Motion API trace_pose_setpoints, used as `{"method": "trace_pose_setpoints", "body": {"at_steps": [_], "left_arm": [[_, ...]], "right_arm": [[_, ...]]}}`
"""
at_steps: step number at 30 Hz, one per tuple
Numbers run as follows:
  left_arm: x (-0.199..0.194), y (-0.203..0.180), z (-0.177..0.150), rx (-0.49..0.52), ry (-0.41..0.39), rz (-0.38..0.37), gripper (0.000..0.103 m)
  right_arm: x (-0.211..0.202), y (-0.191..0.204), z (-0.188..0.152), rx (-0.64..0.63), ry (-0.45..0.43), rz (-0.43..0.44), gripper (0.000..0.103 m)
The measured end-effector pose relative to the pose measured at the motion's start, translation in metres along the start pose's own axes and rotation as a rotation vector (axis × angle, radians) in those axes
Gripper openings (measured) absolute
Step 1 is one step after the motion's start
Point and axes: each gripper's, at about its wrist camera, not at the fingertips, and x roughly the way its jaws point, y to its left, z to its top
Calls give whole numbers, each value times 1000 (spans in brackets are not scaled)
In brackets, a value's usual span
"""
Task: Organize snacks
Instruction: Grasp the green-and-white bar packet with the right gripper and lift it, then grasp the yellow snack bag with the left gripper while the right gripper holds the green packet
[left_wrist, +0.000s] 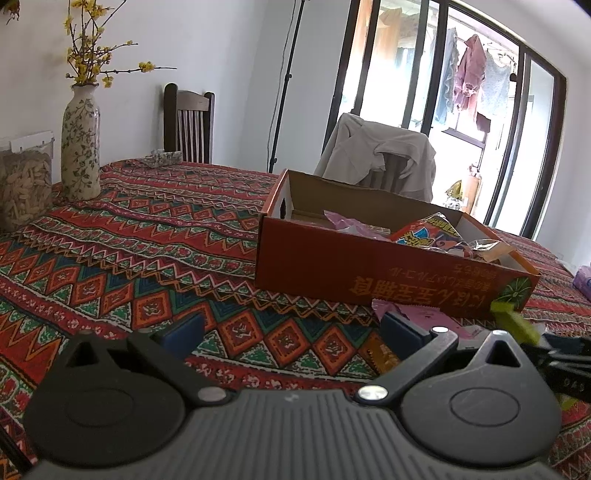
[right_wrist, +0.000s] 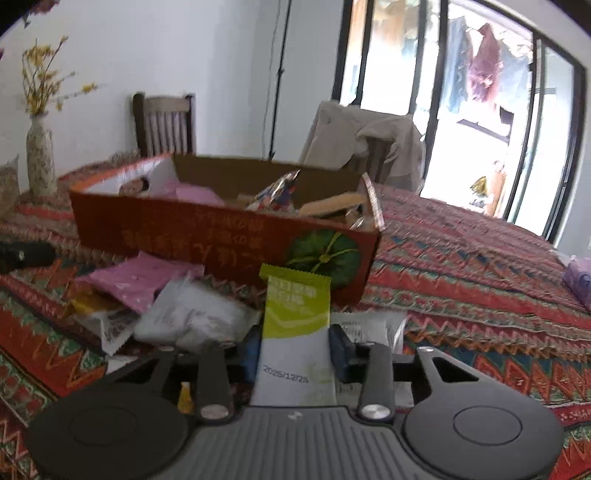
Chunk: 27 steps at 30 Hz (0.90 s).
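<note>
Green-and-white snack packet (right_wrist: 295, 325) sits clamped in right jaws; left jaws gape empty.

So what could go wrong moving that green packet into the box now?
The right tongs pinch the green packet by its lower half only, so it could slip or flop. The box wall stands right ahead; the packet may catch its rim. Loose packets beside it could get dragged.
</note>
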Motion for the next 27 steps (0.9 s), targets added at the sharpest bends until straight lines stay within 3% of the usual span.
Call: {"method": "trace_pose_setpoints", "body": {"at_steps": [9,23,27], "left_arm": [[-1,-11,2,51,9,35,103],[5,-66,-1,219,141,-53,103],[15,-80,-6,227,182,-73,103]], "right_arm": [[-28,-16,-4,90,-172,-22,37],[-36,-27,-8,142,-216,9,37],[-38,-28,-9,151,-224,13,37]]}}
